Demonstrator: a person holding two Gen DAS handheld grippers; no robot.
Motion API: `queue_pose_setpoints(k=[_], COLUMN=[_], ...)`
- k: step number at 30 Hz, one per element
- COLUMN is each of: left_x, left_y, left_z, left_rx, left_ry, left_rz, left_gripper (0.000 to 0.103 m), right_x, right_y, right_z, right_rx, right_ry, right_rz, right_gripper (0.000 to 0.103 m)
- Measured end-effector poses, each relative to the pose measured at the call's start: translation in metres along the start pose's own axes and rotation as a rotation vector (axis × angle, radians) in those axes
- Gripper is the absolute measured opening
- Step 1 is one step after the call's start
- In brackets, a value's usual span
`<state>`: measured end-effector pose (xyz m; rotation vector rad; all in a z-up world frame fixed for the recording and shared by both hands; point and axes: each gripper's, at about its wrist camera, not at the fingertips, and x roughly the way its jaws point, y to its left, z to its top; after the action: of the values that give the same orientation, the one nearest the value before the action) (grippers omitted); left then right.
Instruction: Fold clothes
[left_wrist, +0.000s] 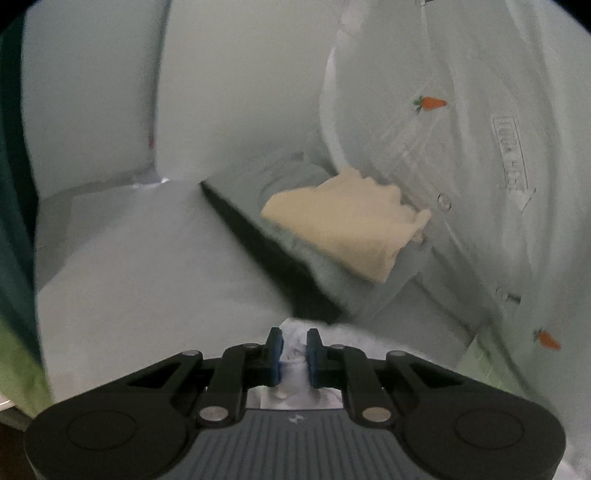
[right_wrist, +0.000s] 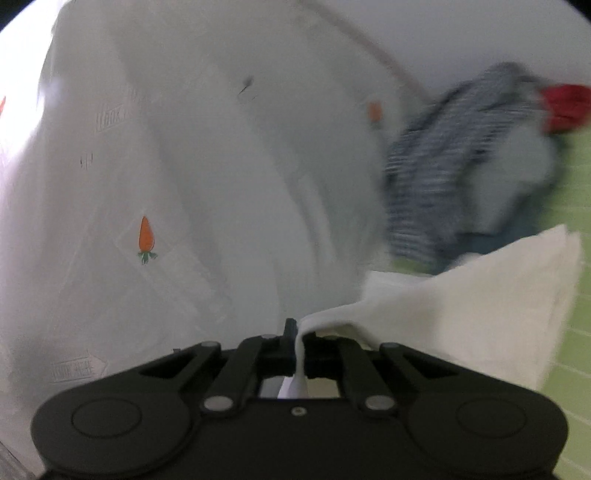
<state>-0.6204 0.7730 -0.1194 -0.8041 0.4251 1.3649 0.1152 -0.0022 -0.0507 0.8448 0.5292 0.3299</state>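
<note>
a: left claw (left_wrist: 294, 345) closed down to a narrow gap, blue pads (left_wrist: 276, 354) pinching a bunch of white cloth. part of the white shirt (left_wrist: 461, 155)?

b: looks so. same pale fabric with small orange carrots (left_wrist: 430, 102), buttons (left_wrist: 444, 201) down a placket, hanging lifted on the right of the left wrist view.

a: and the right claw (right_wrist: 298, 336)?

b: clamped tight on a thin fold of white fabric, running down between the fingers. shirt (right_wrist: 184, 184) filling the left and middle of that view, held up, one carrot (right_wrist: 146, 236) clear, others blurred.

a: beyond the shirt?

b: folded cream cloth (left_wrist: 343, 225) lying on a grey folded piece (left_wrist: 321, 273), far from the left claw. in the right wrist view, a cream cloth (right_wrist: 480, 306) just right of the claw, on a green gridded surface (right_wrist: 580, 332).

a: farther right?

b: blurred heap, blue-and-white striped garment (right_wrist: 443, 177), something red (right_wrist: 565, 105) at the far right.
</note>
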Motion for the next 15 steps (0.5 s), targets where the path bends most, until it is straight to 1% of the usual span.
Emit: queue_pose_setpoints(k=[2,4,5,6,7,8,9,10,11,12,13,15], left_x=[0.019,0.047,0.057,0.064,0.067,0.066,0.064,0.062,0.057,0.051,0.047,0.043], left_y=[-0.019,-0.038,-0.047,-0.055,-0.063,-0.068,-0.072,-0.076,-0.078,-0.084,-0.091,-0.104], left_z=[0.014,0.026,0.029,0.032,0.032,0.027,0.022,0.016,0.007,-0.004,-0.017,-0.046], left_rx=[0.023,0.021,0.02,0.019,0.022,0.032,0.043,0.055,0.075,0.109,0.154,0.243], left_ry=[-0.041,-0.063,-0.064,-0.06,-0.056,-0.057,-0.059,-0.061,-0.063,-0.056,-0.031,0.044], left_rz=[0.031,0.022,0.028,0.044,0.053,0.039,0.02,0.0,-0.009,-0.014,-0.015,-0.013], left_gripper=[0.011,0.013,0.022,0.027,0.03,0.046,0.069,0.078,0.084,0.084,0.084,0.084], right_x=[0.062,0.126,0.159,0.185,0.181,0.177,0.173,0.169,0.164,0.16,0.156,0.148], right_y=[0.022,0.041,0.048,0.054,0.048,0.043,0.038,0.033,0.027,0.022,0.017,0.006], right_z=[0.003,-0.001,-0.005,-0.011,-0.019,-0.027,-0.036,-0.044,-0.052,-0.06,-0.069,-0.085], right_rx=[-0.037,-0.096,-0.134,-0.168,-0.191,-0.214,-0.237,-0.26,-0.283,-0.306,-0.329,-0.374], right_ry=[0.036,0.093,0.129,0.159,0.161,0.164,0.167,0.17,0.173,0.175,0.178,0.183], right_rz=[0.018,0.023,0.021,0.013,-0.023,-0.059,-0.096,-0.132,-0.169,-0.205,-0.241,-0.314], right_gripper=[0.003,0.005,0.023,0.039,0.063,0.066,0.066,0.071,0.079,0.08,0.08,0.081])
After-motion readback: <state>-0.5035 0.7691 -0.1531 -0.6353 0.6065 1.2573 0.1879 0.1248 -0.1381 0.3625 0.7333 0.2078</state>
